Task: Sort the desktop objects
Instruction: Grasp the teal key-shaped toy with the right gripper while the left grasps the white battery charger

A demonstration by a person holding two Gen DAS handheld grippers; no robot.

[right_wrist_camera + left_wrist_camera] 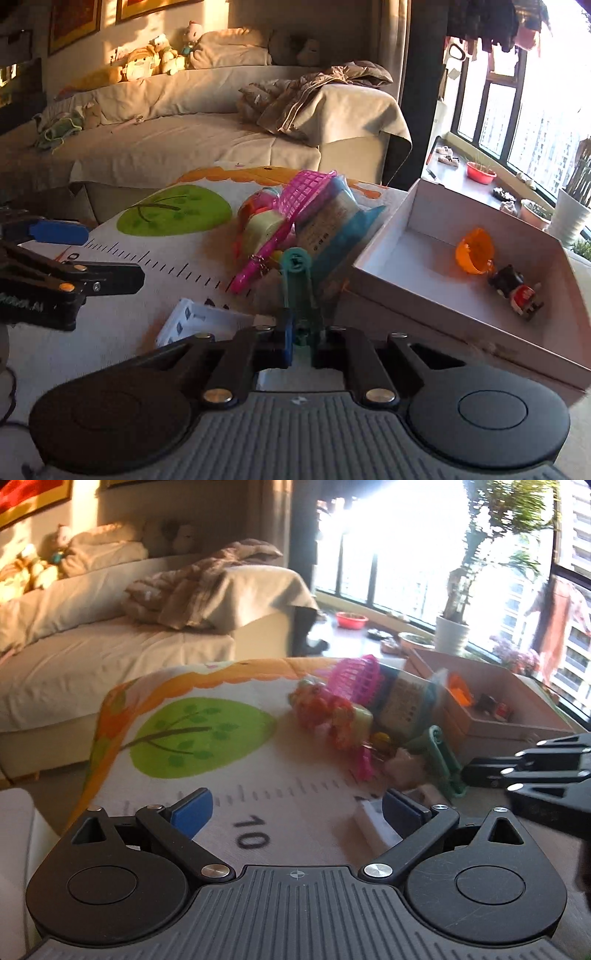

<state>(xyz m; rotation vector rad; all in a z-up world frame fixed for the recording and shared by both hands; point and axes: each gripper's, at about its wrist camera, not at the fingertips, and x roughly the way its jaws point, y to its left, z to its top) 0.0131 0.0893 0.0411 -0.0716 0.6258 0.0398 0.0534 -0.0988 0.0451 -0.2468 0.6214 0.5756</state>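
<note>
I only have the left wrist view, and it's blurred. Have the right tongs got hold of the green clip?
Observer: Yes. The right tongs are shut on the green clip's near end.
Operator: Is the box roomy enough for it?
Observer: Probably. The box holds only an orange cup and a small black and red toy.
Operator: And the white thing nearby?
Observer: A white slotted tray, lying flat left of the clip.
</note>
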